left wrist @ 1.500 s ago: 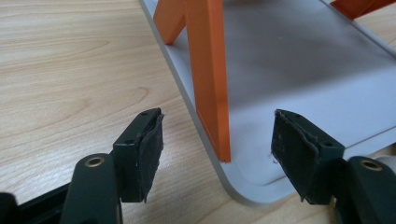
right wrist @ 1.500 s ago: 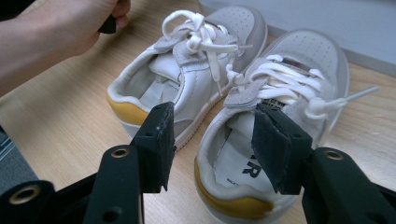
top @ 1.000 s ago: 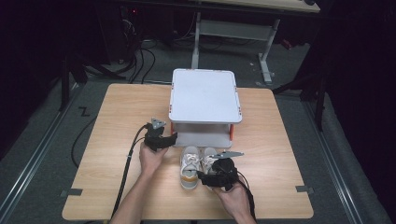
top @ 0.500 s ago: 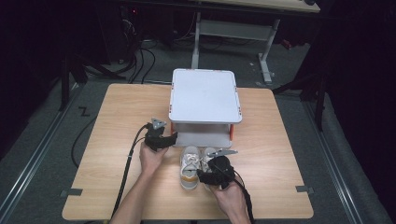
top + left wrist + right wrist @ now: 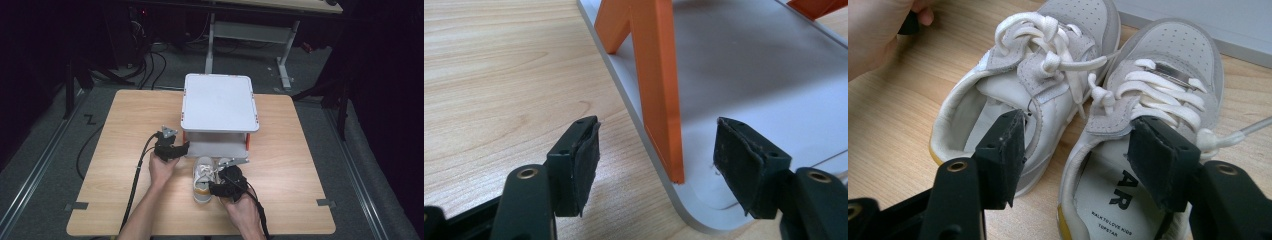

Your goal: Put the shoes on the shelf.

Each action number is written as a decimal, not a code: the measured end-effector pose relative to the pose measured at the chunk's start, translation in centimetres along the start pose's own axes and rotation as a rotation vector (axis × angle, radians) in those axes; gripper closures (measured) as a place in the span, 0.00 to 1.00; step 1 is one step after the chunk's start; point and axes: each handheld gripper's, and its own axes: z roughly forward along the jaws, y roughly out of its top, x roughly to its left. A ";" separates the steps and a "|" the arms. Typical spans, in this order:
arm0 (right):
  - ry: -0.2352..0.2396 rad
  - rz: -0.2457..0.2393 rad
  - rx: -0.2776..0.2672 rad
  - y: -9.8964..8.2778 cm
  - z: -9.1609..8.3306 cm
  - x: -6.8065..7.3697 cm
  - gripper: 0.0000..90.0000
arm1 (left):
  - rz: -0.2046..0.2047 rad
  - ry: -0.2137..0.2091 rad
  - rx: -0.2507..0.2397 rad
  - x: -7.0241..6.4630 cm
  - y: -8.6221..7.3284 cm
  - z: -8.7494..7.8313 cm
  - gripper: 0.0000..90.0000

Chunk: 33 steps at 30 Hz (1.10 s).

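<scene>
Reading the insole print first: the right-hand sneaker [image 5: 1143, 125] in the right gripper view shows "AR" in big black letters (rest cut off by the claw) and small print "WALK TO LOVE KIDS / TOPSTAR". No other writing legible.

Pair of small white sneakers with white laces and yellowish soles sits on the bench [image 5: 125, 115], toes toward the white shelf rack [image 5: 220, 102]; the left-hand sneaker [image 5: 1023, 90] touches its mate side by side. In the high view the pair [image 5: 204, 177] lies just in front of the rack's lower tray. Rack has a white top, orange legs [image 5: 659, 75] and a grey-white bottom tray [image 5: 749, 100]; nothing seen on the tray from here.

Right claw [image 5: 1080, 155] stands apart, one jaw over the left-hand sneaker's opening, the other over the right-hand sneaker's tongue and collar; the adjoining inner walls of both shoes sit between the jaws, pads not pressing. Its jaws have just been opening again after a brief narrowing. In the high view the right claw [image 5: 220, 186] hovers at the heel end of the pair.

Left claw [image 5: 656, 165] is apart too, straddling the rack's orange front leg and tray corner without touching (high view: left claw [image 5: 184, 147] at the rack's front left corner). Same spot as a second ago; the right hand shifted only slightly over the shoes.
</scene>
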 end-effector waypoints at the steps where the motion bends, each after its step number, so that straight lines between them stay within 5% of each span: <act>1: 0.003 0.008 -0.003 -0.1 0.0 0.0 0.45 | 0.004 0.000 -0.003 0.0 0.0 0.0 0.39; 18: 0.056 0.063 0.001 -0.5 -0.3 -0.7 0.49 | 0.006 -0.007 0.001 -0.3 -0.1 0.1 0.38; 23: 0.117 0.109 0.016 -0.2 -0.4 -1.1 0.44 | 0.009 -0.006 -0.002 -0.3 0.0 0.0 0.38; 33: 0.017 0.038 0.059 0.8 0.8 0.8 0.55 | 0.011 -0.004 -0.008 -0.4 0.1 -0.2 0.39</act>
